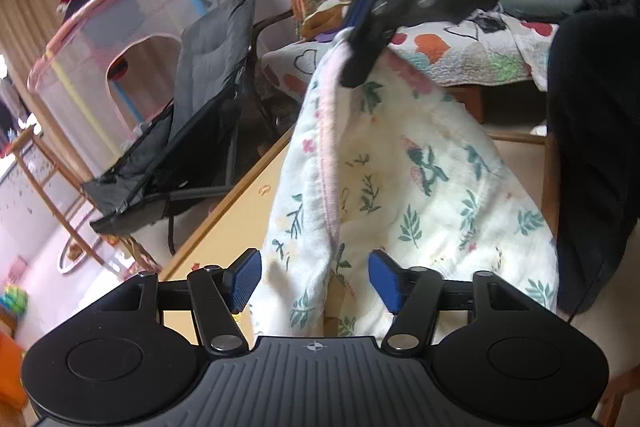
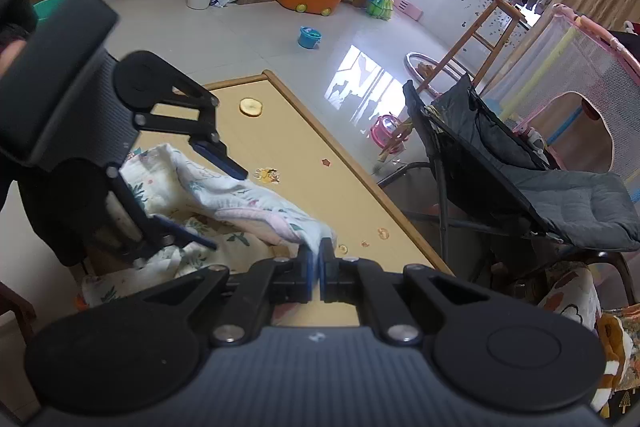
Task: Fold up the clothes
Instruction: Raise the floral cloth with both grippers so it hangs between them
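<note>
Two grippers, one garment. We list the floral garment (image 1: 400, 187): white cloth with leaf print and pink trim, hanging from above down onto the wooden table (image 2: 304, 163), its lower part bunched there. The right gripper (image 2: 319, 267) has its fingers together, clamped on a pink-trimmed edge of the cloth, and bears the hanging weight. The left gripper (image 1: 315, 281) has its fingers apart, blue pads either side of a fold, neither pressing it.

Risks, as we judge them:
- With a single small pinch holding the cloth, a tug could pull the edge free and drop it in a heap.
- The left gripper, if it shuts where it stands, may catch several layers at the seam and not one edge, twisting the fold.
- Cloth bunched near the table edge may slide off towards the grey folding chair (image 2: 540, 183).
</note>
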A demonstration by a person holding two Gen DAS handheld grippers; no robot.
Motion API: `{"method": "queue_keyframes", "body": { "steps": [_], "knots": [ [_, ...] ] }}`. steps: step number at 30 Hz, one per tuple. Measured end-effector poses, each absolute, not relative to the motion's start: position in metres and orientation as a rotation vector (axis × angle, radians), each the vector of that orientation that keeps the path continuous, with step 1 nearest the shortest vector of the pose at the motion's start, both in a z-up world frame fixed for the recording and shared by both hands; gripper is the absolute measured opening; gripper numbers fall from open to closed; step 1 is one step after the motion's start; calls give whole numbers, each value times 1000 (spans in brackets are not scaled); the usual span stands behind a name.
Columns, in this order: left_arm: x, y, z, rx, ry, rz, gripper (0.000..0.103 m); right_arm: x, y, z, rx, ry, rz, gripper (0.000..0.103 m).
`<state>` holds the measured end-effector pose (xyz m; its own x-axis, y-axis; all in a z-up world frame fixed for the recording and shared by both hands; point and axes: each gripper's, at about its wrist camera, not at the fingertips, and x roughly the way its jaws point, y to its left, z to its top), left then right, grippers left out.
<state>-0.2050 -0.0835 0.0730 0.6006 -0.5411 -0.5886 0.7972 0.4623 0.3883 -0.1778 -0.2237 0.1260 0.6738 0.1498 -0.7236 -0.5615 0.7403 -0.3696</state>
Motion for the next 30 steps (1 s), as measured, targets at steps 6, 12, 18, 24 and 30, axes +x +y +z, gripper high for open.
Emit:
{"method": "queue_keyframes", "body": {
  "steps": [6,12,18,24,30],
  "knots": [
    [-196,-86,75,685,464,-792,14,-177,-225,125,-608,739,441,3],
    [-192,-73,84,607,514,-807,10,-174,-226,120,-591,761,455,3],
    [-198,-57,95,577,534,-848,10,-171,-232,112,-561,796,475,3],
    [-205,-51,109,597,510,-860,10,-175,-235,113,-550,815,489,3],
    [-207,-50,138,582,484,-864,10,-184,-237,134,-543,786,504,3]
  ]
}}
